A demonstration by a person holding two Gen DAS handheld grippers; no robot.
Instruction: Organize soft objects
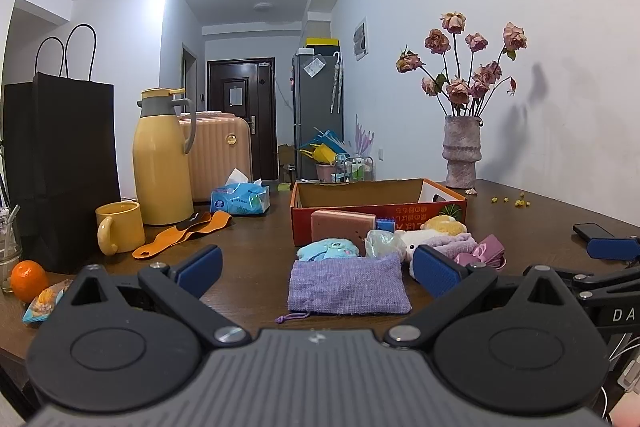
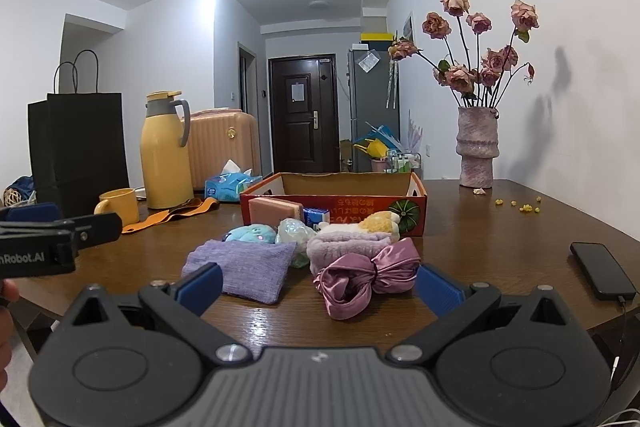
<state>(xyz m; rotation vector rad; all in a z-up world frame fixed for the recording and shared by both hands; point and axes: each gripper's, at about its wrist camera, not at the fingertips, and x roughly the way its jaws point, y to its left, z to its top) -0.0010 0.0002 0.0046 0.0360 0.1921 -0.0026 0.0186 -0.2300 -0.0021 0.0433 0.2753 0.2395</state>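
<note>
Left wrist view: left gripper [image 1: 318, 269] has jaws spread wide, nothing between the pads, hovering over the dark wooden table [image 1: 256, 247]. Flat lilac woven drawstring pouch [image 1: 347, 285] lies just ahead of it, long axis across the view, cord end toward the camera. Behind the pouch, a cluster: light-blue plush toy [image 1: 329, 249], pink rectangular sponge block [image 1: 343, 223] leaning on the box front, crumpled clear plastic wrap [image 1: 385, 243], white-and-yellow plush animal [image 1: 434, 229], lavender fluffy towel [image 1: 456, 242], mauve satin bow scrunchie [image 1: 482, 253]. Open orange cardboard box [image 1: 378, 205] sits behind them, long axis left-right, open side up. Far left: yellow mug [image 1: 119, 227], yellow thermos jug [image 1: 162, 157], black paper bag [image 1: 60, 163], orange [image 1: 29, 279]. Vase of dried roses [image 1: 462, 151] stands at the far right of the table, upright.

Right wrist view: right gripper [image 2: 318, 287] also fully spread, pads clear of everything. Scrunchie [image 2: 366, 277] lies between the 2 fingers, long axis left-right, not touched. Pouch [image 2: 242, 265] left of it, angled. Towel [image 2: 348, 241] behind the scrunchie, plush animal [image 2: 370, 223] on top of it, lying on its side, head end to the right. Box [image 2: 340, 199] behind. Black phone [image 2: 602, 271] at right, cable attached.
</note>
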